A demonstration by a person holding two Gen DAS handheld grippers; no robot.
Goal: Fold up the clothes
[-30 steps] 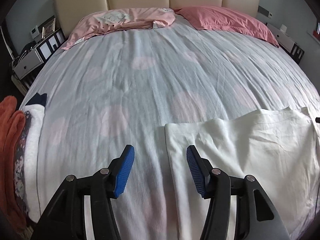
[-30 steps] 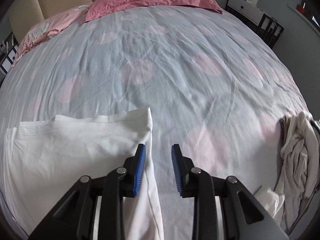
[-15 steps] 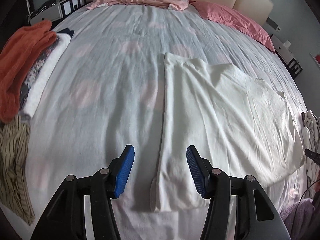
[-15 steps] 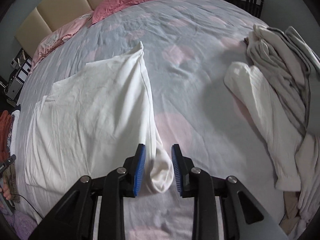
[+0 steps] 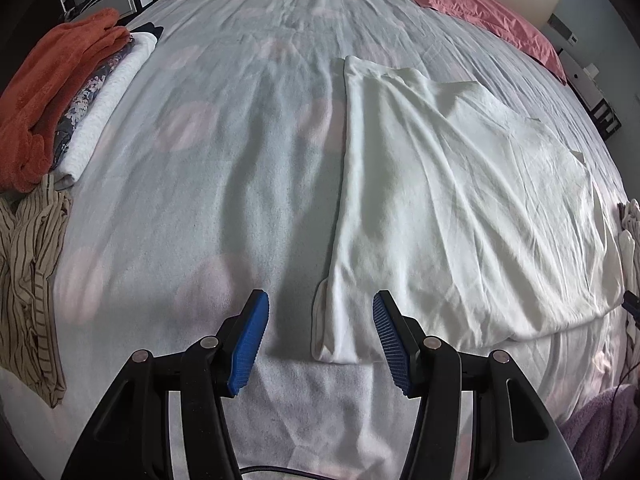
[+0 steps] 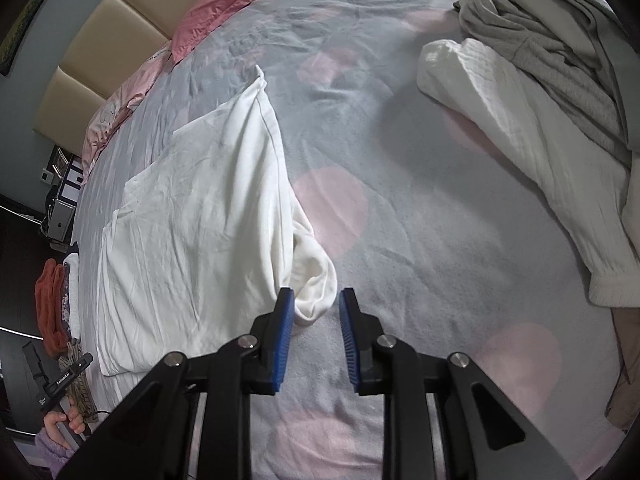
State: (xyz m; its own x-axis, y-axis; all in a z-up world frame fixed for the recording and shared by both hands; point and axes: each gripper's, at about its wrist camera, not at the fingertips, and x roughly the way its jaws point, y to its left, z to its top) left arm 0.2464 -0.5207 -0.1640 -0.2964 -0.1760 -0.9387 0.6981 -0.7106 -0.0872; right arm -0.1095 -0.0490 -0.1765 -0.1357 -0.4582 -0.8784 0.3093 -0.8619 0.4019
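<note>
A white garment (image 5: 452, 200) lies flat on the bed (image 5: 240, 184), creased, with one sleeve end at each near corner. The left gripper (image 5: 320, 340) stands about half open with nothing held; a sleeve end (image 5: 334, 336) lies between its blue pads, apart from both. The right gripper (image 6: 316, 336) is closing; the other sleeve end (image 6: 316, 280) sits just ahead of its pads, and contact cannot be made out. At 9 o'clock in the left view are folded clothes (image 5: 60, 96), with a striped garment (image 5: 32, 276) at 8. At 2 o'clock in the right view is a loose pile (image 6: 540, 92), cut off by the frame edge. At 7 o'clock a hand (image 6: 60, 426) holds the other gripper, whose lettering is too small to read.
</note>
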